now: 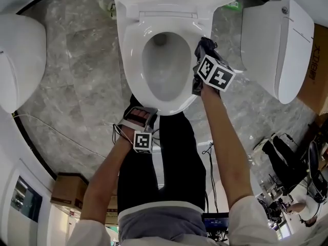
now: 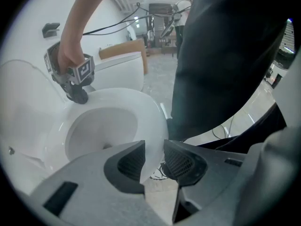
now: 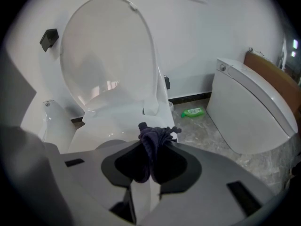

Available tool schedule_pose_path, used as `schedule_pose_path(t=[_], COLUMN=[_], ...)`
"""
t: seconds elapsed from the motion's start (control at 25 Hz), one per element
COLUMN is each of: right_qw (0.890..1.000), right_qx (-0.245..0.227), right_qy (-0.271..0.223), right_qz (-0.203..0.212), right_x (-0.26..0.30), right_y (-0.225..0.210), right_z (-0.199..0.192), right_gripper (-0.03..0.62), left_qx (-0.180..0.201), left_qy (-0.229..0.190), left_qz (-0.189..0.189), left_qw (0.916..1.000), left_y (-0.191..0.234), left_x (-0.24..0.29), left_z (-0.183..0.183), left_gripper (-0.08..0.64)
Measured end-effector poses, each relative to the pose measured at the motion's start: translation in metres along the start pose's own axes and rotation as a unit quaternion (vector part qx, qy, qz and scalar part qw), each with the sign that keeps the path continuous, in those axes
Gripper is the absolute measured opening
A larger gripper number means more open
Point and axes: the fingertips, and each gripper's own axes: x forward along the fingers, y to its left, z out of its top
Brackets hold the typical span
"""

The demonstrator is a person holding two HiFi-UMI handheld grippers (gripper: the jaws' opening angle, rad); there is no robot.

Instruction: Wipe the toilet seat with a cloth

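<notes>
The white toilet seat (image 1: pixel 130 60) lies down with its lid (image 3: pixel 108 51) raised. My right gripper (image 1: pixel 201 55) is shut on a bunched dark cloth (image 1: pixel 207 44) at the seat's right side. In the right gripper view the cloth (image 3: pixel 153 135) pokes up from between the jaws of that gripper (image 3: pixel 153 147). In the left gripper view the cloth wad (image 2: pixel 79 97) sits against the far rim. My left gripper (image 1: pixel 142 109) is at the seat's front edge. Its jaws (image 2: pixel 155 161) are open, straddling the white rim (image 2: pixel 153 126).
Two more white toilets stand at the left (image 1: pixel 18 60) and right (image 1: pixel 277 45). A green bottle (image 1: pixel 233 5) lies on the marble floor behind. The person's dark trousers (image 1: pixel 164 163) fill the space in front of the bowl. Cables and a cardboard box (image 1: pixel 69 191) lie nearer.
</notes>
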Motion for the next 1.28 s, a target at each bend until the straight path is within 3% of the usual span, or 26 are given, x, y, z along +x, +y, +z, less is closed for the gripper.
schedule_pose_path(t=[0.16, 0.24, 0.28, 0.36, 0.48, 0.56, 0.6, 0.68, 0.76, 0.8, 0.84, 0.92, 1.0, 1.16, 1.28], right_qw=[1.000, 1.000, 1.000, 0.999, 0.999, 0.999, 0.999, 0.998, 0.998, 0.998, 0.998, 0.998, 0.998, 0.997, 0.996], right_qx=[-0.010, -0.014, -0.019, -0.032, -0.045, -0.049, -0.050, -0.051, -0.050, -0.049, -0.049, -0.046, -0.042, -0.048, -0.063], right_qy=[-0.003, -0.005, -0.006, -0.008, -0.012, -0.015, -0.016, -0.022, -0.029, -0.033, -0.036, -0.042, -0.048, -0.054, -0.053], right_qz=[0.002, 0.004, 0.005, 0.009, 0.012, 0.010, 0.009, 0.005, 0.002, 0.000, -0.003, -0.007, -0.006, 0.013, 0.030], right_x=[0.008, 0.010, 0.012, 0.017, 0.023, 0.025, 0.027, 0.029, 0.030, 0.031, 0.032, 0.033, 0.035, 0.040, 0.044], right_y=[0.008, 0.011, 0.014, 0.023, 0.034, 0.038, 0.040, 0.044, 0.046, 0.047, 0.048, 0.054, 0.060, 0.081, 0.103], right_z=[0.003, 0.004, 0.006, 0.009, 0.013, 0.015, 0.016, 0.019, 0.020, 0.020, 0.020, 0.019, 0.019, 0.021, 0.022], right_gripper=[0.095, 0.095, 0.095, 0.095, 0.095, 0.095, 0.095, 0.095, 0.095, 0.095, 0.095, 0.095, 0.095, 0.095, 0.095], left_qx=[-0.095, -0.180, -0.229, -0.326, -0.456, -0.520, -0.542, -0.571, -0.590, -0.591, -0.585, -0.557, -0.542, -0.545, -0.535], left_qy=[-0.003, -0.015, -0.019, -0.020, -0.030, -0.041, -0.046, -0.054, -0.060, -0.061, -0.059, -0.047, -0.041, -0.043, -0.041], left_qz=[0.061, 0.087, 0.098, 0.126, 0.165, 0.184, 0.195, 0.216, 0.230, 0.235, 0.238, 0.244, 0.245, 0.238, 0.231], left_qw=[0.9936, 0.9797, 0.9681, 0.9367, 0.8740, 0.8328, 0.8162, 0.7900, 0.7718, 0.7692, 0.7732, 0.7922, 0.8031, 0.8027, 0.8115], left_y=[0.011, 0.019, 0.024, 0.037, 0.058, 0.073, 0.081, 0.097, 0.107, 0.112, 0.115, 0.120, 0.121, 0.116, 0.114], left_x=[-0.024, -0.041, -0.051, -0.070, -0.097, -0.113, -0.121, -0.134, -0.142, -0.145, -0.148, -0.154, -0.159, -0.166, -0.172], left_z=[-0.001, -0.004, -0.008, -0.023, -0.041, -0.050, -0.055, -0.065, -0.075, -0.078, -0.081, -0.085, -0.085, -0.082, -0.079], left_gripper=[0.038, 0.023, 0.021, 0.017, 0.014, 0.014, 0.014, 0.014, 0.014, 0.014, 0.014, 0.014, 0.014, 0.014, 0.014])
